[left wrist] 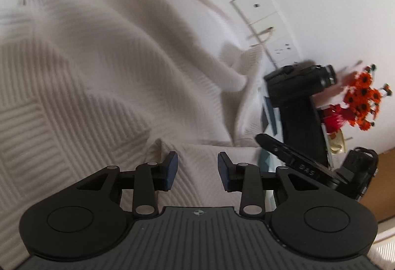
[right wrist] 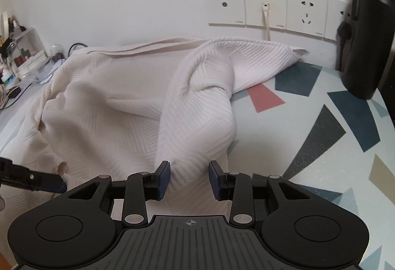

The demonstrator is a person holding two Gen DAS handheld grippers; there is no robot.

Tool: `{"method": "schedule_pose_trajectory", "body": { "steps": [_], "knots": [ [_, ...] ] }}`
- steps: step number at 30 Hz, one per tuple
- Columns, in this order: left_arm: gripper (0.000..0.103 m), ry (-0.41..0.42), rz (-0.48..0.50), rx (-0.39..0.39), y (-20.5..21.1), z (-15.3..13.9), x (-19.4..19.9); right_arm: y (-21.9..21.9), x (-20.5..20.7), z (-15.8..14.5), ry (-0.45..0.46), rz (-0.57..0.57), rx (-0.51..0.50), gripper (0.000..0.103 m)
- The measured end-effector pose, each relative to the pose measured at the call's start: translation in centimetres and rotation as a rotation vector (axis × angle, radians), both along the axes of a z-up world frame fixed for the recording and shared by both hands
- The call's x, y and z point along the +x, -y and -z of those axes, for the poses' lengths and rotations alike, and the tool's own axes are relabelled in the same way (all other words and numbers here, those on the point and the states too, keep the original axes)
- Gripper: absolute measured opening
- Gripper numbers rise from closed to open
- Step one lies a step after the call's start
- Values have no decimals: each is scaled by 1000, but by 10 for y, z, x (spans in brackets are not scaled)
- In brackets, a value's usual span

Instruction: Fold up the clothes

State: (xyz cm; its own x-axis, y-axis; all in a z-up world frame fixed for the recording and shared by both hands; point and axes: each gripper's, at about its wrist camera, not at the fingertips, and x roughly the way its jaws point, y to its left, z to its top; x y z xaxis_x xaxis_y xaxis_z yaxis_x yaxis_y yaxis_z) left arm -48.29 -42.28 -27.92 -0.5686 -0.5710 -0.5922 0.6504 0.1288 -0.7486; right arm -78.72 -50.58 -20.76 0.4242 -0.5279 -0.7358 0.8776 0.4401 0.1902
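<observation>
— Where does our cream-white ribbed knit garment (right wrist: 118, 102) lie?

— Rumpled across the table with the pale cloth printed in blue, pink and grey triangles (right wrist: 321, 126). It covers the left and middle of that table, its far edge reaches the back edge under the white wall sockets (right wrist: 266, 9), and one long rolled fold, perhaps a sleeve, runs from the back toward us down to the near edge.

— And our two tools?

— Our right gripper (right wrist: 189, 178) has its blue-padded fingers apart, straddling the near end of that rolled fold with nothing pinched. Our left gripper (left wrist: 197, 171) is likewise spread, above flat knit with only cloth showing between the pads; we cannot tell if it touches.

— So which step are we in?

— We judge it an early one: spreading and reaching for a hold, no neat fold made yet.

— What does the next move ask of us?

— We should close each gripper on a single edge or corner, not a bunched ridge, then lift and draw the cloth flat before folding.

— Anything to mind on the right?

— The tall black insulated flask (right wrist: 367, 30) at the table's far right corner stands apart from the garment; in the left view orange artificial flowers (left wrist: 363, 99) stand beyond the right gripper.
</observation>
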Motion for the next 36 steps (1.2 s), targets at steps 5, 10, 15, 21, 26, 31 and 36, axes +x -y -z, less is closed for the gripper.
{"method": "schedule_pose_trajectory", "body": {
  "steps": [5,10,15,21,26,31,36],
  "knots": [
    [40,-31,-4,-20,-3,-2,10,3,-3,0,12,-3,13,33],
    [43,-101,-22,36,6,14,17,10,-2,12,14,23,42,33],
    [45,-107,-31,43,7,16,16,12,-4,17,35,33,61,32],
    [51,-158,-62,35,8,21,16,16,-6,18,53,28,68,32],
    [34,-172,23,-6,8,17,8,16,-4,18,52,25,67,32],
    [34,-204,58,-46,3,14,11,16,-6,18,51,25,66,32],
    [34,-233,136,-56,-9,14,12,16,-7,19,51,25,66,32]
  ]
}}
